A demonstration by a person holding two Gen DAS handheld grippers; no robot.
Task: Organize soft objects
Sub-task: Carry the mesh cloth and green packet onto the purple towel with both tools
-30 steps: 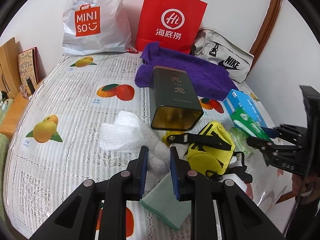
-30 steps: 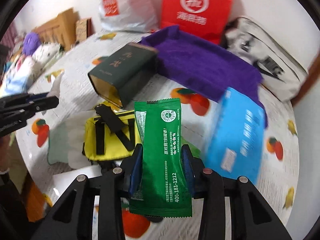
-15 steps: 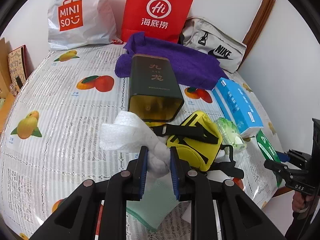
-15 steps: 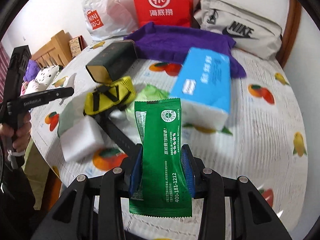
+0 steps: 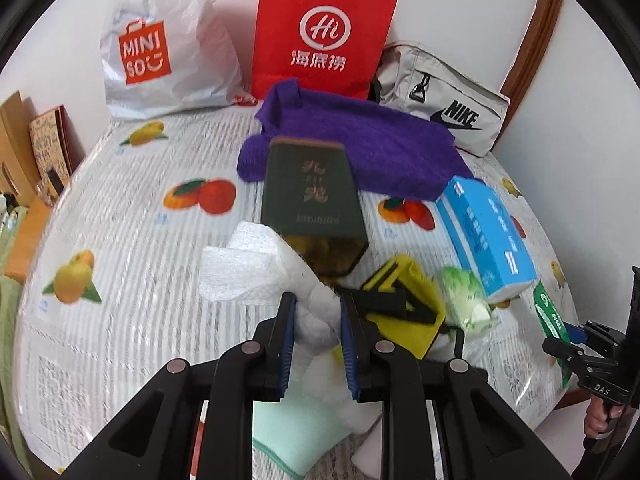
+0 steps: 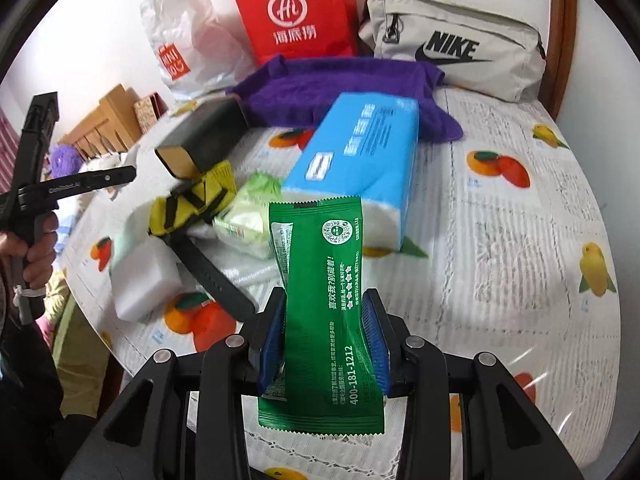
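My left gripper is shut on a white foam sheet and holds it lifted above the table, in front of the dark green tin. My right gripper is shut on a green sachet that stands upright between the pads, over the table's near right side. The right gripper also shows at the right edge of the left wrist view. A yellow pouch, a green-white packet, a blue tissue pack and a purple towel lie on the table.
A white sponge block and a mint cloth lie near the front edge. A red paper bag, a white Miniso bag and a grey Nike bag stand along the back wall. The tablecloth has fruit prints.
My left gripper has lifted the foam sheet higher and a little forward. My right gripper has swung with the sachet back and to the right, away from the tin.
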